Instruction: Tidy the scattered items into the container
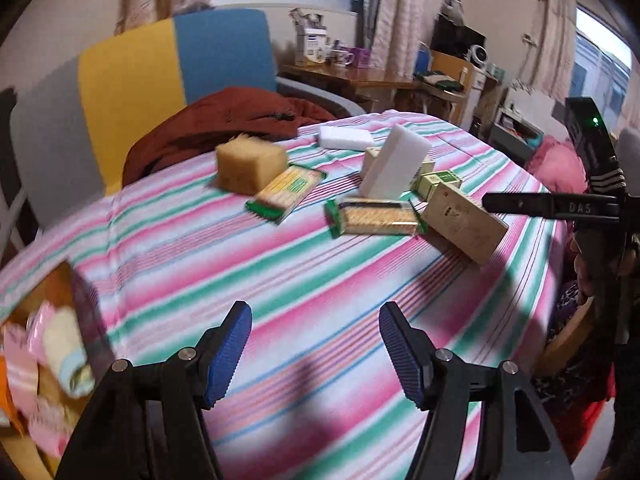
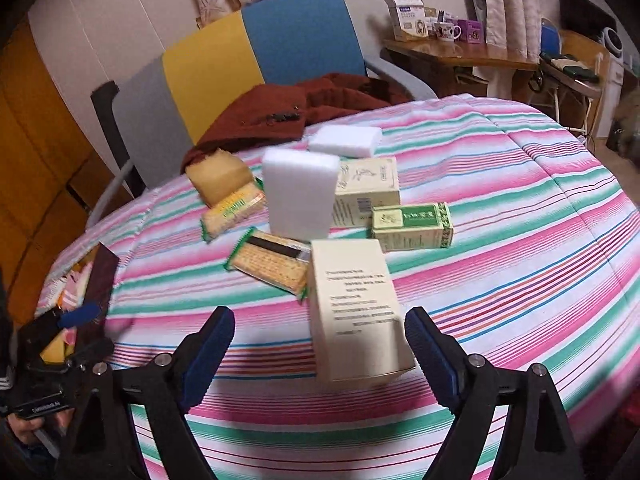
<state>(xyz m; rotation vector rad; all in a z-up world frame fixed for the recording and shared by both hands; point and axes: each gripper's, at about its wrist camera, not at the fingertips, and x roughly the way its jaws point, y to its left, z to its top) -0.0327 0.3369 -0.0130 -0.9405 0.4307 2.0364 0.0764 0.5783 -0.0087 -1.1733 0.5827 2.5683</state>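
Two white sponges (image 2: 300, 194), two cracker packs (image 2: 272, 266), three boxes (image 2: 356, 308), both grippers' fingers (image 2: 208, 354) apart.

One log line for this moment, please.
left gripper: open, empty | right gripper: open around cream box, no grip | container: partly filled

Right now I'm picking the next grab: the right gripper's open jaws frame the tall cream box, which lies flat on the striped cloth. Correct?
Not quite: in the right wrist view the tall cream box stands upright on the striped cloth, not flat. The right gripper does frame it, jaws open.
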